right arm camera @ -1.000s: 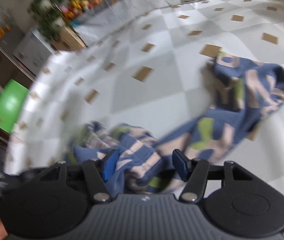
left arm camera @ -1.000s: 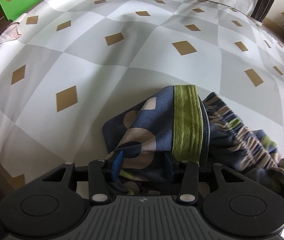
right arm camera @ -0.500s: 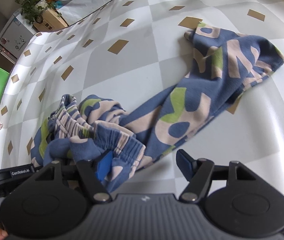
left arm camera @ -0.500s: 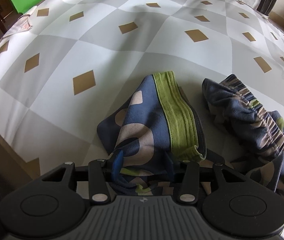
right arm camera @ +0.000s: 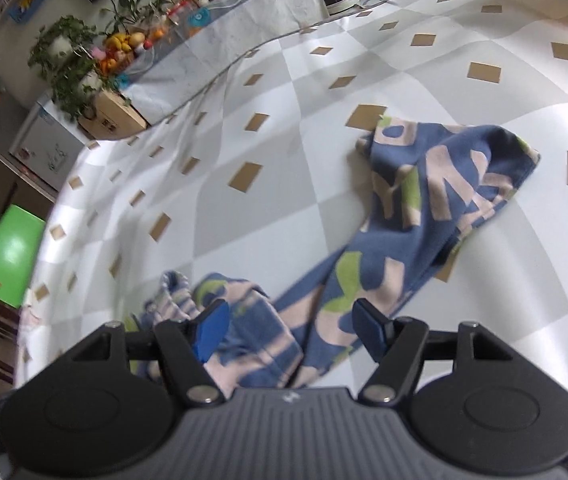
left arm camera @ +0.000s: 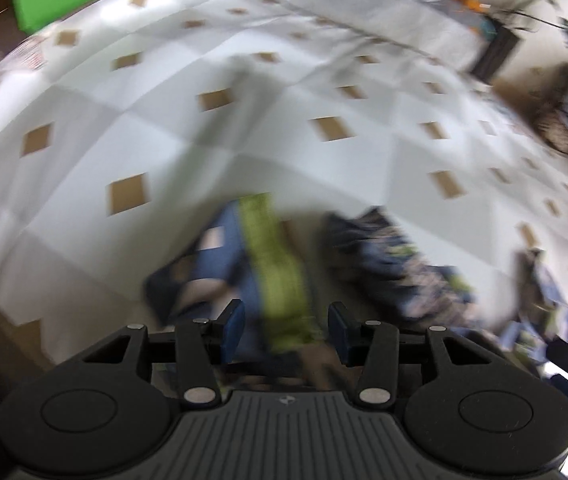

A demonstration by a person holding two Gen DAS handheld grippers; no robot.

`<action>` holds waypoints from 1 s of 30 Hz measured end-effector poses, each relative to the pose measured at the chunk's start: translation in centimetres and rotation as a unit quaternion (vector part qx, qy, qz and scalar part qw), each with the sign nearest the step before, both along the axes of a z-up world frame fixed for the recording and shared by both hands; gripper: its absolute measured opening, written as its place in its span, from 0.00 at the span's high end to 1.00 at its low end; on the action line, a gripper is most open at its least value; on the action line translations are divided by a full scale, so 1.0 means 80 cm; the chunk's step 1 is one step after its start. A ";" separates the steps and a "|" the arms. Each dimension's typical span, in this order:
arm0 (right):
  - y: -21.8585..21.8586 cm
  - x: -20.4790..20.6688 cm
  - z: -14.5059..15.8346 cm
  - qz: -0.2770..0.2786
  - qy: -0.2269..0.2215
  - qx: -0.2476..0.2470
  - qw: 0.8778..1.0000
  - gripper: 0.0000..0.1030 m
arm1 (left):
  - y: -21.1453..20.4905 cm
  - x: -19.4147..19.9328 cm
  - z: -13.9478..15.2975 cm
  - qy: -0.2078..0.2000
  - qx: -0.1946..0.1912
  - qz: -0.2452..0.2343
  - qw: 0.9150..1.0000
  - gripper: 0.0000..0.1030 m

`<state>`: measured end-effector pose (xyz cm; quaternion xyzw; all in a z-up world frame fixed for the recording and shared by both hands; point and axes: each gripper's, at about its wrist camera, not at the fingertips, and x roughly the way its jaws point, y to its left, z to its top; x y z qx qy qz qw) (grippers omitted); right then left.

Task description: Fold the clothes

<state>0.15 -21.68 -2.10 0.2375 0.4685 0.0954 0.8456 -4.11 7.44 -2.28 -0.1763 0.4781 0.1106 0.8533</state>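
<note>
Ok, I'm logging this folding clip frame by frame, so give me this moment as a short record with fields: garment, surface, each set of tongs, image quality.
garment: blue patterned trousers with beige and green shapes, lying crumpled, not folded
cuff: green cuff band between the left fingers
surface: grey and white checked cloth with tan diamonds
left tongs: fingers spread, over the cuff end, no grip visible
right tongs: fingers spread, over the bunched part of the trousers
image quality: left wrist view blurred, right wrist view mostly sharp
</note>
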 end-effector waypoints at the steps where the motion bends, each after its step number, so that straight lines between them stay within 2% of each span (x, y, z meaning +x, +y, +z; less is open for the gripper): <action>1: 0.000 0.004 0.003 0.003 0.001 -0.001 1.000 0.36 | -0.004 0.000 0.005 -0.009 -0.006 -0.010 1.000 0.55; 6: 0.005 0.031 0.012 0.037 0.018 -0.028 0.999 0.36 | -0.039 0.007 0.025 -0.033 -0.012 -0.082 0.996 0.52; 9: 0.013 0.047 0.015 0.083 0.028 -0.066 0.994 0.36 | -0.066 0.011 0.039 -0.046 -0.002 -0.134 0.990 0.52; 14: 0.011 0.065 0.005 0.113 0.042 -0.117 0.986 0.35 | -0.107 0.016 0.055 -0.064 0.012 -0.198 0.978 0.51; 19: -0.006 0.080 -0.016 0.084 0.057 -0.094 0.990 0.36 | -0.149 0.025 0.052 -0.063 0.043 -0.254 0.964 0.51; 23: -0.009 0.090 -0.025 0.071 0.046 -0.092 0.992 0.35 | -0.174 0.027 0.041 -0.049 0.054 -0.296 0.952 0.51; 30: -0.009 0.104 -0.039 0.060 0.036 -0.069 0.995 0.36 | -0.183 0.028 0.009 -0.017 0.069 -0.317 0.946 0.51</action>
